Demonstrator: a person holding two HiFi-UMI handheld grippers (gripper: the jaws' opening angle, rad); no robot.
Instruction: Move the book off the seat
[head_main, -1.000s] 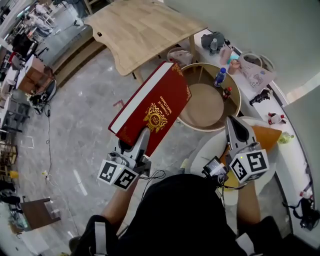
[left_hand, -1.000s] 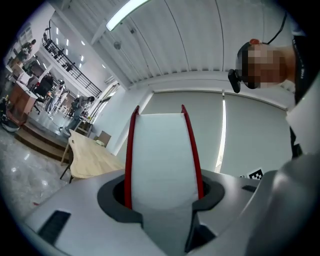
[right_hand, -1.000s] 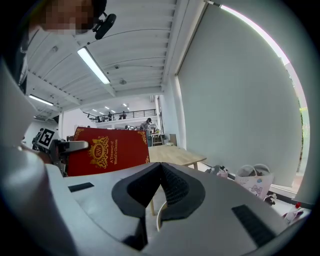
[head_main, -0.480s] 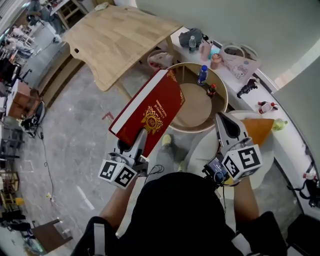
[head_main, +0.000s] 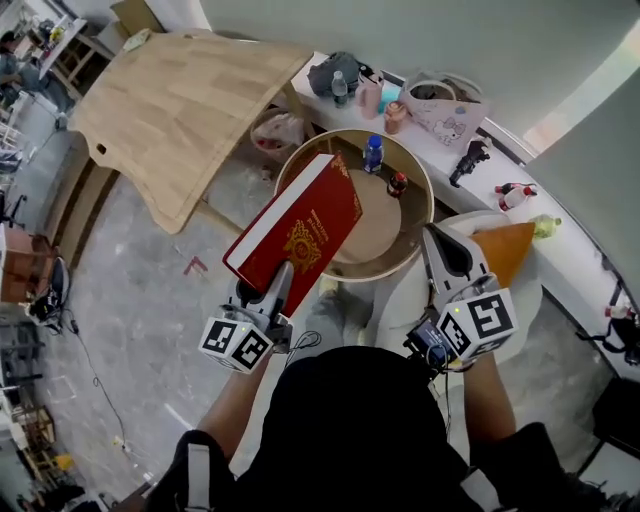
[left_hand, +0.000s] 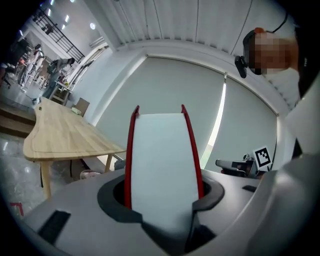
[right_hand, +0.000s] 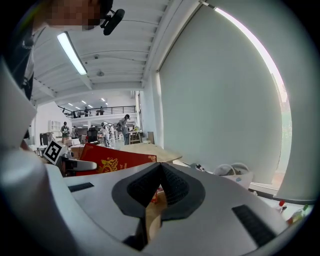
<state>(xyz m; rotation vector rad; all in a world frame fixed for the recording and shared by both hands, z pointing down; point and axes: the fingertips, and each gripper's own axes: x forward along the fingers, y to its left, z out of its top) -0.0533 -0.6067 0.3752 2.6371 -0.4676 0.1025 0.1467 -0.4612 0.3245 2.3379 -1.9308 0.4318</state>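
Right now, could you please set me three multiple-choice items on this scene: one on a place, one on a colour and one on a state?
1. Where is the book?
A. Flat on the long wooden table
B. In the air over the rim of the round table
C. On the floor

2. What colour is its cover?
A. Blue
B. Green
C. Red

3. How is the right gripper?
A. Clamped on the book
B. Empty, fingers together
C. Holding a bottle

Answers:
1 B: the left gripper holds the book tilted above the round table's near rim.
2 C: the cover is red with a gold emblem.
3 B: the right gripper view shows its fingers together with nothing between them.
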